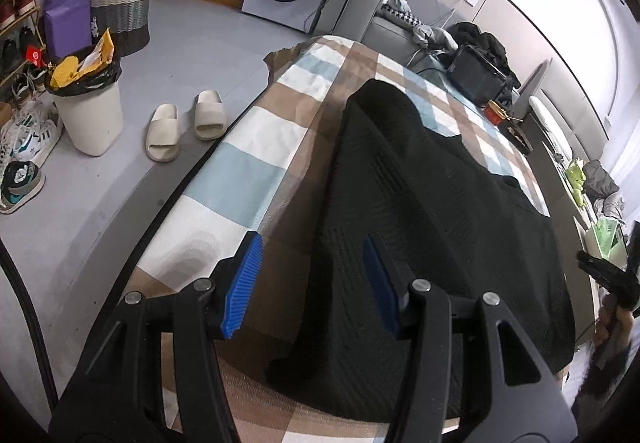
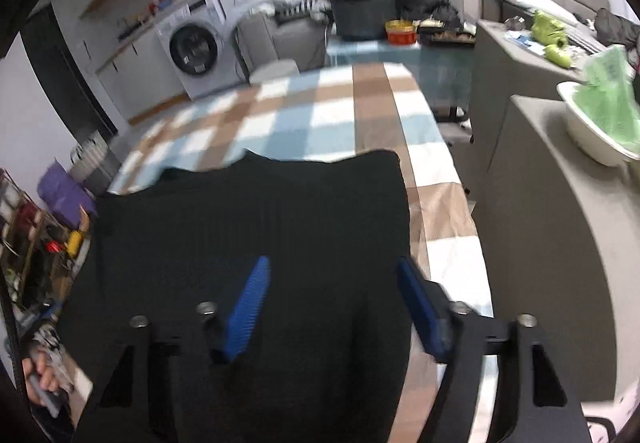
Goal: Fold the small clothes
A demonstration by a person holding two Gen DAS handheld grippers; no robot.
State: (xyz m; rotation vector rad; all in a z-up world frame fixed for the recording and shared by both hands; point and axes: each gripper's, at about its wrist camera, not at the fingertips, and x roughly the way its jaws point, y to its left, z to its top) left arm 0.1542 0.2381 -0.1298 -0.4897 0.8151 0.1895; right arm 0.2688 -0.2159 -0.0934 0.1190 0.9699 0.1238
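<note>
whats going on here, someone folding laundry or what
A person holds a two-finger tool in each hand over a black knit garment spread flat on a table with a blue, brown and white checked cloth. The left tool sits at the garment's left edge, the right tool over its right part. Both are open, gripping nothing; no fold is made yet.

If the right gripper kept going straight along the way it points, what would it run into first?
Most likely the black garment spread on the checked cloth: the right gripper is open, tilted downward, with dark fabric filling the space ahead. Depth is unclear in this blurred view.
</note>
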